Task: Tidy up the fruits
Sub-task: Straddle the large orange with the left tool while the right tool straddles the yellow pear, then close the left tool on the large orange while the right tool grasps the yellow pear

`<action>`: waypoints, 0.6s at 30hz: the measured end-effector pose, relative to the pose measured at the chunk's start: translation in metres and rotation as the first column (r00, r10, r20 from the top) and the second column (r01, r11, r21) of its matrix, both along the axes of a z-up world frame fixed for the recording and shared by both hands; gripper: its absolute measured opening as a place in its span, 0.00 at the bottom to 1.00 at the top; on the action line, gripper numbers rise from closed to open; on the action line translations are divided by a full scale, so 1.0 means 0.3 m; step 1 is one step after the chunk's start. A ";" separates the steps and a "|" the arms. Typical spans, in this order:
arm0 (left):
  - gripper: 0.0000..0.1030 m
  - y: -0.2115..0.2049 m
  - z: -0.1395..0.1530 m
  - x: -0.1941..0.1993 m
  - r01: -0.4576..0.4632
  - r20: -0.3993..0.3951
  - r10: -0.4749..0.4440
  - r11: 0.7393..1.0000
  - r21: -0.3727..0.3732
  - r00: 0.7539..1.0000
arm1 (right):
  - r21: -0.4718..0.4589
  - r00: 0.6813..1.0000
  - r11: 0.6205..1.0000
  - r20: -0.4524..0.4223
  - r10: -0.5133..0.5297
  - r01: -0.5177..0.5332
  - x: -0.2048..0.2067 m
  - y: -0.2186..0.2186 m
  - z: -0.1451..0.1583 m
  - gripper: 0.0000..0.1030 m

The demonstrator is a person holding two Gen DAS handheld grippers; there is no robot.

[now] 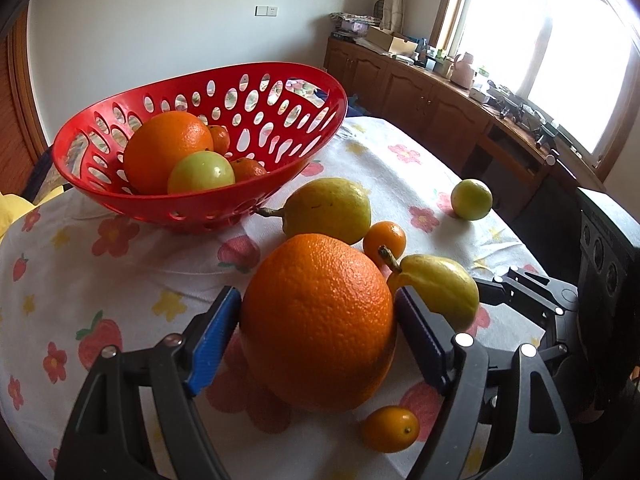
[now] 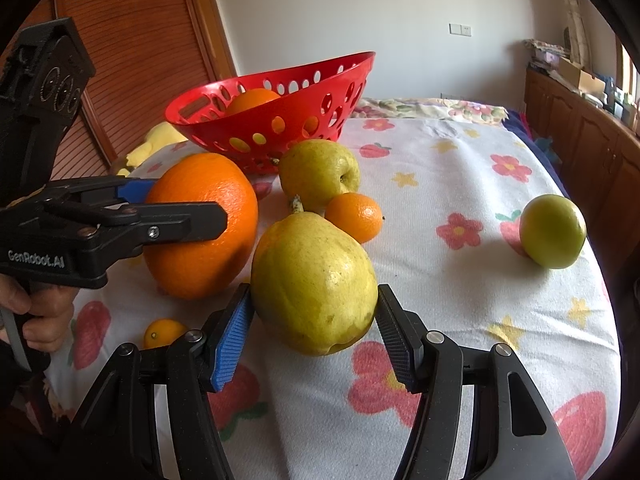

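My left tongs (image 1: 318, 318) clamp the big orange (image 1: 318, 322); my right tongs (image 2: 314, 320) clamp the pear (image 2: 314, 286). Both fruits rest on the desk (image 2: 460, 300).

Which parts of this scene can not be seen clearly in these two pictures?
- Basket contents: in the right wrist view the near wall hides all but the top of one orange.
- Small orange fruit: in the right wrist view the right hand-held gripper covers its lower part.
- Sideboard items: in the left wrist view too small, and washed out by the window glare.
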State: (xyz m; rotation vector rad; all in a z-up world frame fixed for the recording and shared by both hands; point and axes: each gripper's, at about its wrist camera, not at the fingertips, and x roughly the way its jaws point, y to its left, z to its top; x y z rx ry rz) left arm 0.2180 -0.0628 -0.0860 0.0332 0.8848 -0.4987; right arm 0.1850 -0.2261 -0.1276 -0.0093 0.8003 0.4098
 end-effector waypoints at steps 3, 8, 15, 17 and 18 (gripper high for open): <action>0.78 -0.003 -0.002 0.004 0.000 0.010 0.000 1.000 0.002 1.000 | 0.002 1.000 1.000 -0.002 0.000 0.000 0.000 -0.002 0.000 0.61; 0.75 -0.001 -0.001 0.000 -0.011 0.015 0.011 1.000 -0.006 1.000 | 0.010 1.000 1.000 -0.011 0.005 -0.005 0.002 -0.002 -0.003 0.61; 0.74 -0.008 0.010 -0.044 -0.019 0.047 0.018 0.999 0.034 0.999 | 0.004 1.000 1.000 -0.022 0.016 -0.016 0.005 0.008 -0.008 0.60; 0.74 -0.003 0.013 -0.049 -0.024 0.049 0.022 0.999 0.043 0.999 | 0.006 1.000 1.000 -0.022 0.016 -0.016 0.005 0.008 -0.009 0.60; 0.74 0.002 0.015 -0.051 -0.027 0.049 0.025 0.999 0.043 0.998 | 0.008 1.000 1.000 -0.023 0.016 -0.016 0.005 0.007 -0.009 0.60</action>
